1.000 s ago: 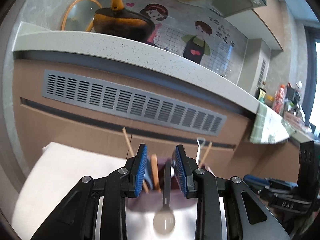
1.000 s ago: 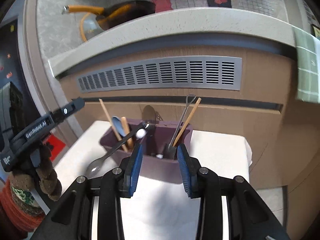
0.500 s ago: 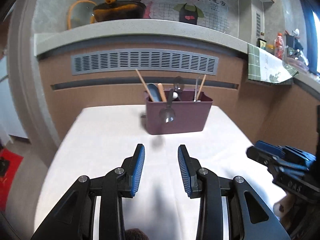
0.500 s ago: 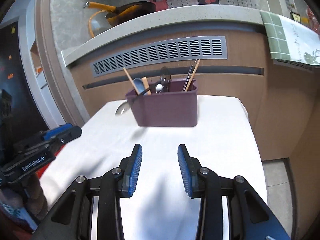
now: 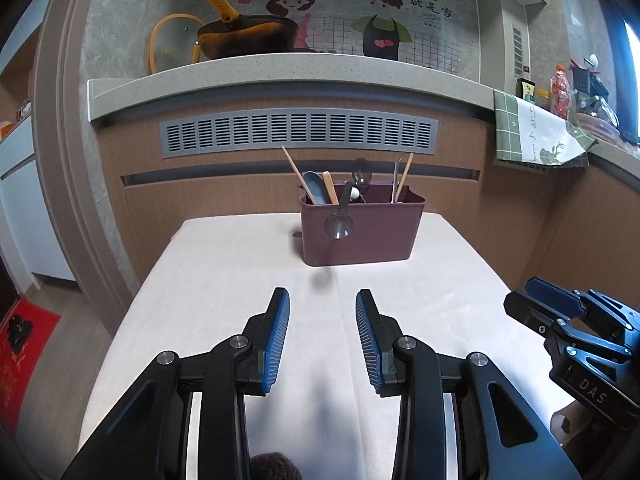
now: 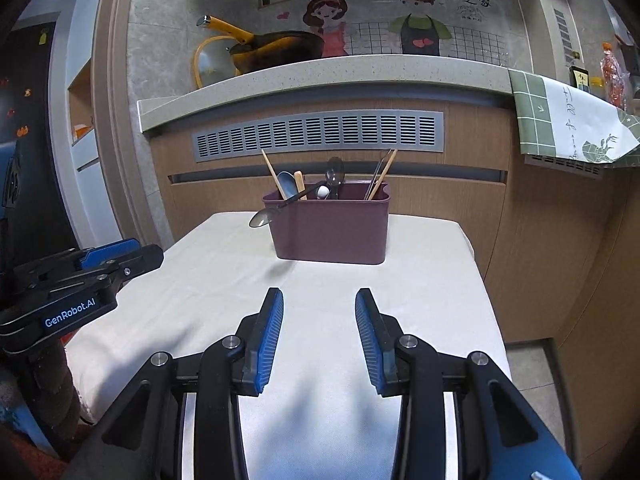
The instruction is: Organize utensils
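A maroon utensil holder point(image 5: 362, 232) point(image 6: 330, 228) stands at the far end of a white-covered table point(image 5: 240, 280) point(image 6: 400, 280). It holds chopsticks, spoons and other utensils. A metal spoon point(image 5: 339, 224) point(image 6: 262, 217) leans out over the holder's front rim, bowl hanging outside. My left gripper point(image 5: 322, 332) is open and empty, over the table well in front of the holder. My right gripper point(image 6: 319, 332) is open and empty at a similar distance. Each gripper shows in the other's view, the right point(image 5: 576, 320) and the left point(image 6: 80, 276).
A wooden counter front with a grey vent point(image 5: 298, 134) rises just behind the table. A pan point(image 5: 246, 38) sits on the counter above. A green checked towel point(image 5: 536, 132) hangs at the right. The floor drops off at both table sides.
Both grippers have pulled back from right at the holder to the near part of the table. The spoon stays leaning out of the holder.
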### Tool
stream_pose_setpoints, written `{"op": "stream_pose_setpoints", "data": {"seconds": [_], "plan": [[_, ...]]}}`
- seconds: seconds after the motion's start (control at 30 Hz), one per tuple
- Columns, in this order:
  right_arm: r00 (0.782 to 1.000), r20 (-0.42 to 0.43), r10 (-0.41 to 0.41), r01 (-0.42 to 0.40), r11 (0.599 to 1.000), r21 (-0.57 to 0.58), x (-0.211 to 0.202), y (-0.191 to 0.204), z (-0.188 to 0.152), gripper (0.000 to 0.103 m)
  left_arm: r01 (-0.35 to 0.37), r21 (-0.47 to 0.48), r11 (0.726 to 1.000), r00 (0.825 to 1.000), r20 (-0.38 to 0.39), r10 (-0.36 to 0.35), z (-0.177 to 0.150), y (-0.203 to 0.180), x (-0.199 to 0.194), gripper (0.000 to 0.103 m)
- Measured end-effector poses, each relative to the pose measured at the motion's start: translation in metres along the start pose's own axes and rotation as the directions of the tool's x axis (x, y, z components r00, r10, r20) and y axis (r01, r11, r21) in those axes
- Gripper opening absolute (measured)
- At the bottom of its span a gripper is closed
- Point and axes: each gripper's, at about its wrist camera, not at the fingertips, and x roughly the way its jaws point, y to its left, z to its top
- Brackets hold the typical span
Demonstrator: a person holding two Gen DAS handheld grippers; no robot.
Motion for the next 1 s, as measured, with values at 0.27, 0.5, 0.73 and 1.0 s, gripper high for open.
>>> {"op": "stream_pose_setpoints", "data": {"seconds": [0.27,0.5,0.73,1.0], "plan": [[1.0,-0.016,-0.001,0.001,1.0,0.005,0.0034,-0.0037,-0.002,0.035,0.012,-0.004,1.0,1.0,-0.019,-0.012,-0.0013,0.0005,0.0039,0.036],[1.0,-0.017,-0.003,0.003,1.0,0.003,0.0036,-0.0037,-0.0021,0.035,0.016,-0.01,1.0,1.0,-0.025,-0.016,-0.0016,0.0023,0.0066,0.036],[1.0,-0.017,-0.008,0.008,1.0,0.0,0.0041,-0.0054,-0.002,0.036,0.016,-0.009,1.0,0.999,-0.028,-0.016,-0.0017,0.0021,0.0067,0.036],[1.0,-0.012,-0.017,0.017,1.0,0.0,0.0044,-0.0075,-0.0018,0.036,0.018,0.001,1.0,0.999,-0.042,-0.018,-0.0064,-0.0004,0.0089,0.036]]}}
